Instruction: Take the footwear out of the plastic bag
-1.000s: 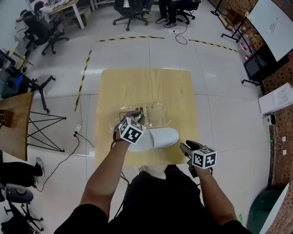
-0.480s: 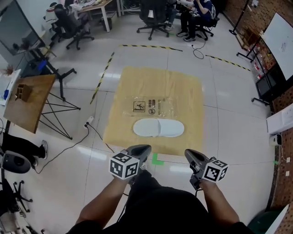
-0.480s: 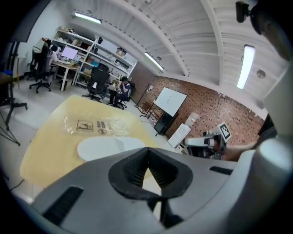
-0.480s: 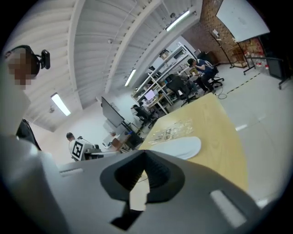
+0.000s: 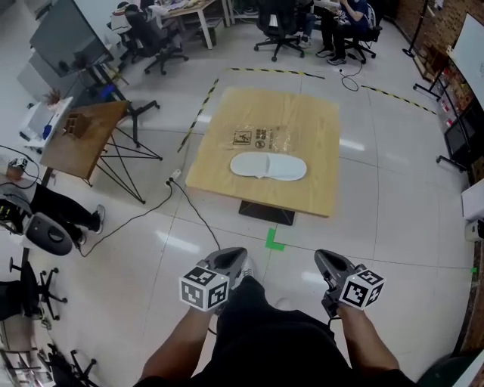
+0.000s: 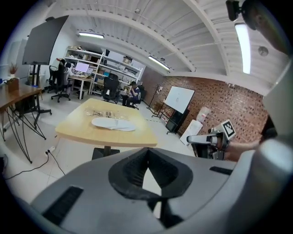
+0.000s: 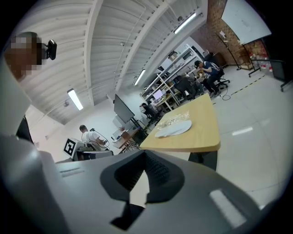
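A pair of white slippers lies side by side on the wooden table, just in front of the flat clear plastic bag. The slippers and the table also show far off in the left gripper view, and the slippers in the right gripper view. I stand well back from the table. My left gripper and right gripper hang close to my body over the floor, both shut and holding nothing.
A green tape mark is on the floor between me and the table. A folding wooden desk stands to the left with a cable running across the floor. Office chairs and seated people are at the back.
I have stepped back from the table, so it now lies much farther away. Both grippers came away from the slippers, which stay on the table, and both jaws went from open to shut.
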